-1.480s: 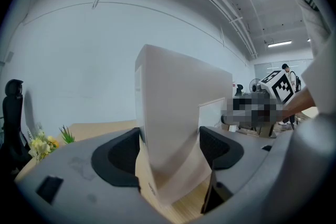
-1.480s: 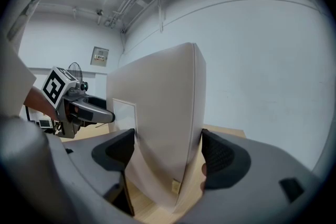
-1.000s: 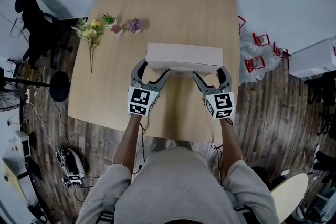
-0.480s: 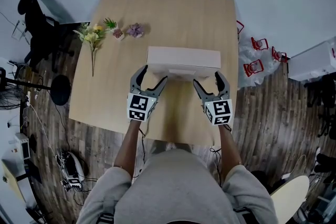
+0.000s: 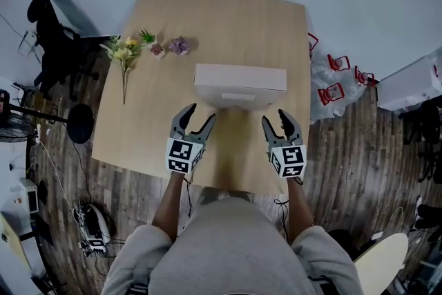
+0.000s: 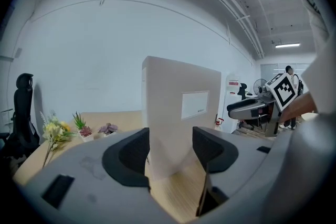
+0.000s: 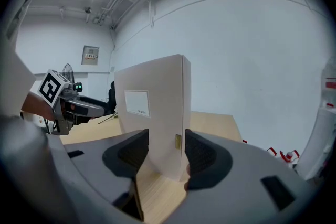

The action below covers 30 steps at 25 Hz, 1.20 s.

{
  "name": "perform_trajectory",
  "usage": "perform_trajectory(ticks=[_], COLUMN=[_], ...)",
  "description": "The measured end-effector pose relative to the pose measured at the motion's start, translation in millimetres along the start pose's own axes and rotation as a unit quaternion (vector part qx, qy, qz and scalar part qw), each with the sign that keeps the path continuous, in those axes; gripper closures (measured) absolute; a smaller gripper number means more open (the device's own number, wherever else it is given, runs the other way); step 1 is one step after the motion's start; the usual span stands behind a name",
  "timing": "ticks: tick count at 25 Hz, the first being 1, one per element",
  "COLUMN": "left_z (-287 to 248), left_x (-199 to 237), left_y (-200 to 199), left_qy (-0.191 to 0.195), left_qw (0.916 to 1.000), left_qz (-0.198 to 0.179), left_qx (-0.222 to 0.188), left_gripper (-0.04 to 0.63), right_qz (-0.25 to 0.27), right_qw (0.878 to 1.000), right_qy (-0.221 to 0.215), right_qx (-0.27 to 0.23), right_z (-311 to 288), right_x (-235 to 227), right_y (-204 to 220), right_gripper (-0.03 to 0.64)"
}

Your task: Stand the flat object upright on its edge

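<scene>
Left gripper (image 5: 201, 114), right gripper (image 5: 275, 118) now back clear of box (image 5: 239, 78) | left jaws just narrowing, right apart, both empty | box stands unaided: task likely complete

The fingers (image 7: 207, 157) of the right gripper (image 7: 165, 140) cover part of the flat box's (image 7: 157, 107) lower edge on the desk (image 7: 212, 120). Print on its label (image 7: 137, 103) is too small to read; the small brass piece (image 7: 178, 140) on its edge cannot be identified.

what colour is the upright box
Pale beige box with a white label; clearest in left gripper view.
</scene>
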<state>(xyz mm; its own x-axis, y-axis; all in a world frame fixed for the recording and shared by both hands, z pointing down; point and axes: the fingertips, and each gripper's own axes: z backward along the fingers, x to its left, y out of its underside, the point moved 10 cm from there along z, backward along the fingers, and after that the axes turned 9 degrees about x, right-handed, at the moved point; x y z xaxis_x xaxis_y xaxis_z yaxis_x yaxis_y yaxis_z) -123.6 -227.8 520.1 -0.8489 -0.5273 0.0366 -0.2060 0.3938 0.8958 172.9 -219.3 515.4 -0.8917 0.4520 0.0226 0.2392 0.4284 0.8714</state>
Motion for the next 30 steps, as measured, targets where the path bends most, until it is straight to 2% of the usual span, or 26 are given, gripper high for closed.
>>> perform_trajectory(ticks=[7,14,17,30], left_z=[16.1,25.4,28.2,37.1], left_x=[-15.8,-24.7,-26.0,-18.1], left_y=[9.7,7.8,4.6,-11.6], left_qy=[0.003,0.013,0.017,0.006], left_qw=[1.0000,0.9999,0.9998,0.9996], left_qz=[0.008,-0.002,-0.002,-0.010], left_qx=[0.002,-0.001,-0.004,-0.025], left_gripper=[0.441,0.548,0.566,0.571], right_qz=[-0.014,-0.013,-0.012,-0.019], right_qw=[1.000,1.000,1.000,0.999], right_qy=[0.006,0.014,0.016,0.013], right_qx=[-0.001,-0.006,-0.009,-0.025], right_z=[16.0,30.0,34.1,46.8], right_x=[4.8,10.6,10.5,8.4], right_y=[6.2,7.3,5.5,-1.7], right_gripper=[0.486,0.587,0.613,0.615])
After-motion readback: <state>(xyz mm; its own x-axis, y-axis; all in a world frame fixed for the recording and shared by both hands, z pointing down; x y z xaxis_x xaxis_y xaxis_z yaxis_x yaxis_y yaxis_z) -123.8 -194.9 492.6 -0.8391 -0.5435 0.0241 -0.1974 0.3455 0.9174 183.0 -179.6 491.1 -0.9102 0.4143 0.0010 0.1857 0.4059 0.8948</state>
